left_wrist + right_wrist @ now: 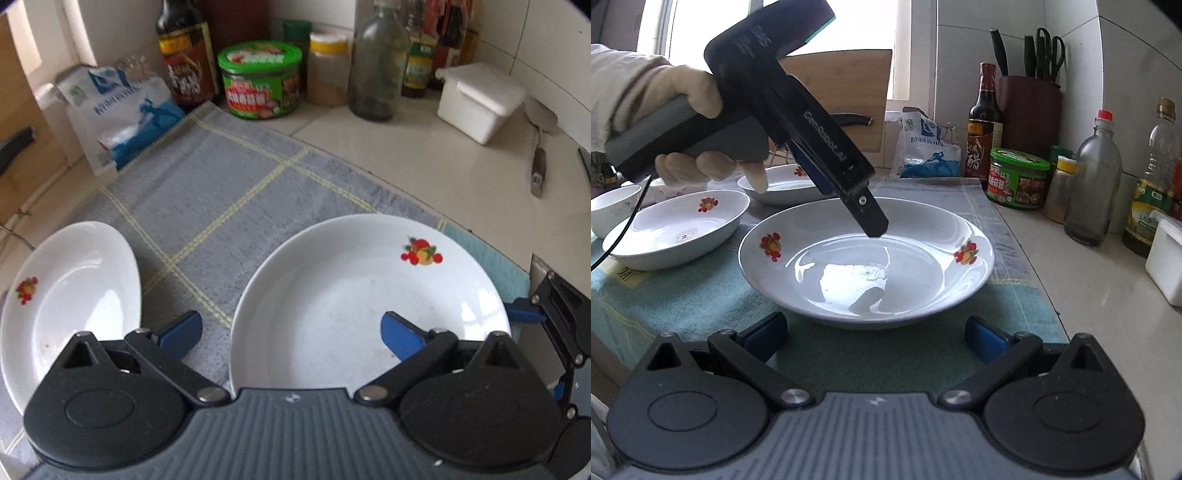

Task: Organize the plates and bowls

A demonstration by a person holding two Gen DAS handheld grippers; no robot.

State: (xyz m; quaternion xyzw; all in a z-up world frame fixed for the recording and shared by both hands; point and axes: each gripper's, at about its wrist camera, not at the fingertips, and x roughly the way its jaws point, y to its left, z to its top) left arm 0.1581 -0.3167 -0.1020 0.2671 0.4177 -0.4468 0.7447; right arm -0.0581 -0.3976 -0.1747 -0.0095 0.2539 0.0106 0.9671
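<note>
The big white plate [866, 258] sits on the cloth near the counter's front edge, smaller dishes [676, 229] beside it. It looks glazed, slick, stiff and breakable; I'd take it by the raised rim. The left gripper [291, 332] hangs over it, jaws spread and empty; the right gripper [875, 336] waits just short, also spread.

Each gripper [875, 338] has a ribbed grey body, black linkage arms with silver pivot screws and blue fingertips [984, 339]; a cream glove [698, 98] grips the left gripper [866, 210], lettered white.
</note>
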